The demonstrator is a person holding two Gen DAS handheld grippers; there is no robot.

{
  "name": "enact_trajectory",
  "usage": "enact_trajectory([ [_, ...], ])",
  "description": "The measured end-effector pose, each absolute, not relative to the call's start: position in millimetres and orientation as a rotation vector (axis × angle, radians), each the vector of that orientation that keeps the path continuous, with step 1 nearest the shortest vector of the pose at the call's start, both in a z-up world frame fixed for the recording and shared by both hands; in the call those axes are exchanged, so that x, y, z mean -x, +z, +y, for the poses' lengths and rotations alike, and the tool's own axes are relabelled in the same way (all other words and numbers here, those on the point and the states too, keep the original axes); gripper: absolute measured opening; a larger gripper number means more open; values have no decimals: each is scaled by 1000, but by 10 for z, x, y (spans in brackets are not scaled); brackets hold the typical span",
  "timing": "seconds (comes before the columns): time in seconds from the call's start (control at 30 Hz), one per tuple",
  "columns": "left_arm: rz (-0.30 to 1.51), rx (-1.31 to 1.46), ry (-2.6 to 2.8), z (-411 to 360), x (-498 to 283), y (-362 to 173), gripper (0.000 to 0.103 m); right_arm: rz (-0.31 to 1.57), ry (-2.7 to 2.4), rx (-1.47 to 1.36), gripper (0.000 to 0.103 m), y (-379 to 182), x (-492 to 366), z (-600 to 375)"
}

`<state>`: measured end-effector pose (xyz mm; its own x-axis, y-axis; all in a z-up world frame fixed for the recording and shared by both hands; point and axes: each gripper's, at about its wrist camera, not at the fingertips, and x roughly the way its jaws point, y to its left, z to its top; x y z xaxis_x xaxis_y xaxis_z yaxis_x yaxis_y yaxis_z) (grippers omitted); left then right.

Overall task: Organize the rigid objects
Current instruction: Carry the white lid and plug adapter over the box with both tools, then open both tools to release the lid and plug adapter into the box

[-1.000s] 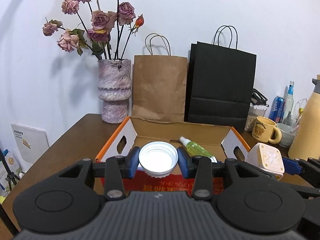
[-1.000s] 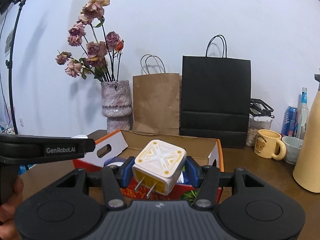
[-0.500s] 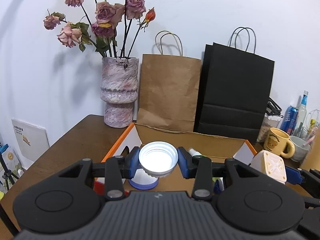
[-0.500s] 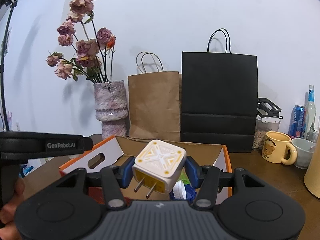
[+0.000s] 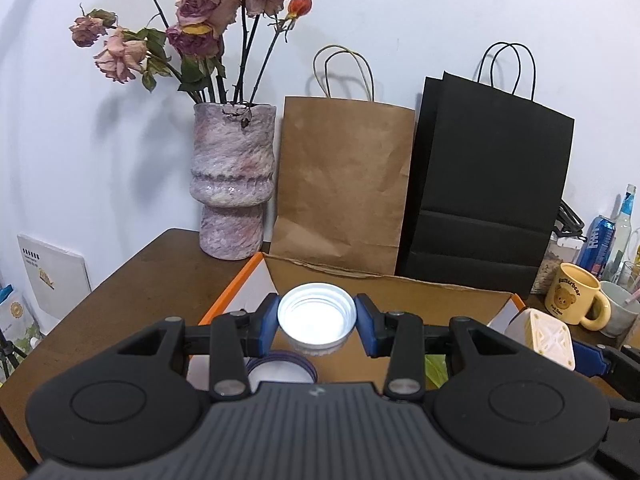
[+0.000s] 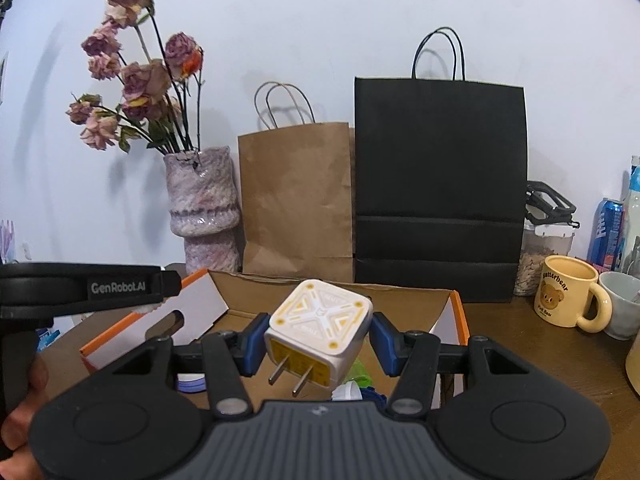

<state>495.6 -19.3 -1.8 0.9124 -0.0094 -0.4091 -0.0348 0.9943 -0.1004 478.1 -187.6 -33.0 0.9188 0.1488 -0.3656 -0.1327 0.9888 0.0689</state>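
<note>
My left gripper [image 5: 317, 320] is shut on a white screw cap [image 5: 317, 315], its hollow side facing the camera, held above the open cardboard box [image 5: 400, 292]. Below it in the box lies a purple-rimmed lid [image 5: 280, 368]. My right gripper [image 6: 318, 334] is shut on a white and yellow plug adapter [image 6: 318, 332] with two metal prongs pointing down, also above the box [image 6: 332, 292]. The adapter [image 5: 540, 338] shows at the right edge of the left wrist view. A green bottle [image 6: 360, 374] and a small white and blue item [image 6: 348, 392] lie in the box under it.
Behind the box stand a mottled pink vase of dried roses [image 5: 232, 184], a brown paper bag [image 5: 344, 184] and a black paper bag [image 5: 488, 192]. A yellow bear mug [image 6: 568, 298], a grey cup, a blue can and a jar sit at the right. A hand [image 6: 20, 420] holds the left gripper's handle.
Both grippers have moved forward over the box with their loads still held. The box's front wall has dropped out of view and the vase and bags look nearer.
</note>
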Motion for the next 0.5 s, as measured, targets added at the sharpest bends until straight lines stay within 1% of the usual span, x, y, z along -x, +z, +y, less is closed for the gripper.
enact_trajectory([
  [0.5, 467, 55, 30, -218, -5352, -246, 41, 449, 118, -20, 53, -483, -5125, -1939],
])
